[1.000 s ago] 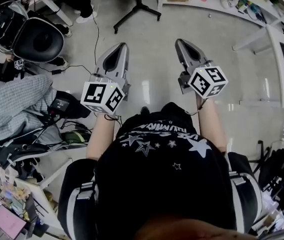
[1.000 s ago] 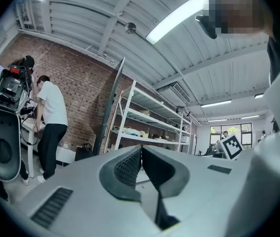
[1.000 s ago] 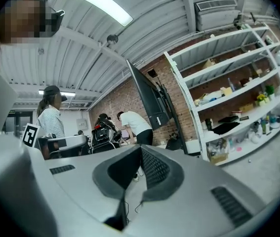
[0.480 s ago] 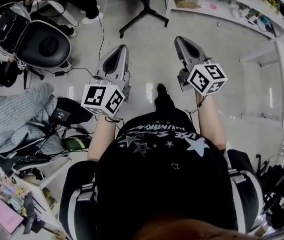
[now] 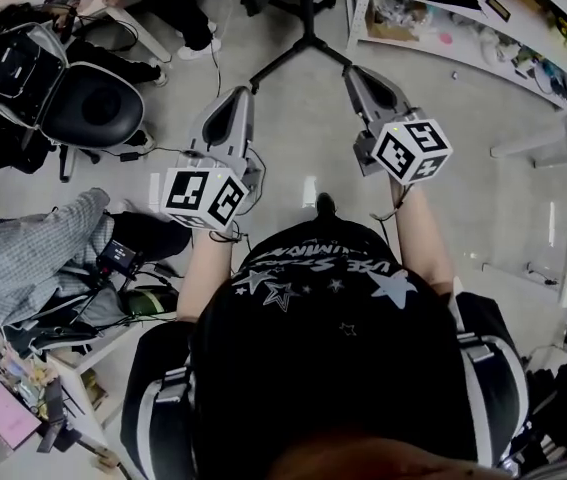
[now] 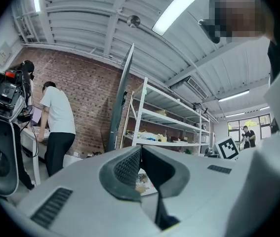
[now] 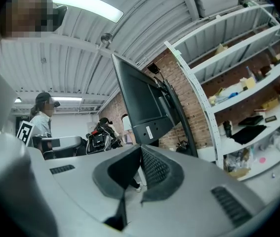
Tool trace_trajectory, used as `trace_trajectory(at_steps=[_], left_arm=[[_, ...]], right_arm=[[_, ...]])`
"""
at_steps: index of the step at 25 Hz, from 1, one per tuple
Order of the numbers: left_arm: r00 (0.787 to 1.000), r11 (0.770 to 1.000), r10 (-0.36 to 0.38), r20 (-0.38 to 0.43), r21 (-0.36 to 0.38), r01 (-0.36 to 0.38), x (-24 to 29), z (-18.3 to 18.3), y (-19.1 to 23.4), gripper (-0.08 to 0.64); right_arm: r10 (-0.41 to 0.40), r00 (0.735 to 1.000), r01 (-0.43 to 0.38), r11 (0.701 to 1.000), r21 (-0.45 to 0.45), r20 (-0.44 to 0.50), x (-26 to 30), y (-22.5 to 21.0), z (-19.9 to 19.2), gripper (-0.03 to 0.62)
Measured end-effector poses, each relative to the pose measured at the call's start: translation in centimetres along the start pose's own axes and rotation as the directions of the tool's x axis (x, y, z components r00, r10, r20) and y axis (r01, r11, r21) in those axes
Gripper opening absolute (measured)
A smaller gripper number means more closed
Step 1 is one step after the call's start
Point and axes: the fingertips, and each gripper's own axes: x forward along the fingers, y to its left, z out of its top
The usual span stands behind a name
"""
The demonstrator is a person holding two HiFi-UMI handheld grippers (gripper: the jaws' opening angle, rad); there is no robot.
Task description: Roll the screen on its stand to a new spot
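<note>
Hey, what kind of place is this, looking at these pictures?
Probably a workshop or lab, not a home: tall white metal shelving loaded with odds and ends, a red brick wall, a large black flat screen on a stand, and black cables and gear strewn on the pale floor.

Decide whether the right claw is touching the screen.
Apart. The right gripper view shows the right claw shut and empty, with the screen standing well beyond its tips.

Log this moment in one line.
left gripper: shut, empty | right gripper: shut, empty | screen: ahead, untouched | stand: on floor, beyond both grippers
</note>
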Motion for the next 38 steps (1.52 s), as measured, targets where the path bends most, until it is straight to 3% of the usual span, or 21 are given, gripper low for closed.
trace_trajectory(at_steps=[11,18,29,35,38], left_arm=[[0.993,0.993,0.115,0.039,0.03,-0.116,6.5,-0.1,1.0,0.012],[0.987,0.988,0.145,0.065,0.052,-0.149,8.8,1.9,3.6,0.012],[0.988,0.993,0.083,0.134,0.073,-0.093,14.1,6.6,8.5,0.022],[0.991,0.993,0.005,0.132,0.115,-0.02,17.4,7.2,8.9,0.249],[0.991,0.991,-0.018,0.136,0.132,0.0,19.1,7.6,9.1,0.313]], right_arm=[[0.104,0.995,-0.104,0.995,0.0,-0.009,4.1,-6.0,2.0,0.008],[0.109,0.994,-0.109,0.994,0.008,-0.01,7.2,-7.4,2.4,0.008],[0.053,0.998,-0.052,0.998,-0.033,0.017,14.0,-8.9,5.5,0.008],[0.035,0.999,-0.034,0.999,-0.042,0.032,17.1,-10.3,6.6,0.008],[0.033,0.999,-0.032,0.999,-0.037,0.034,18.5,-10.6,6.7,0.008]])
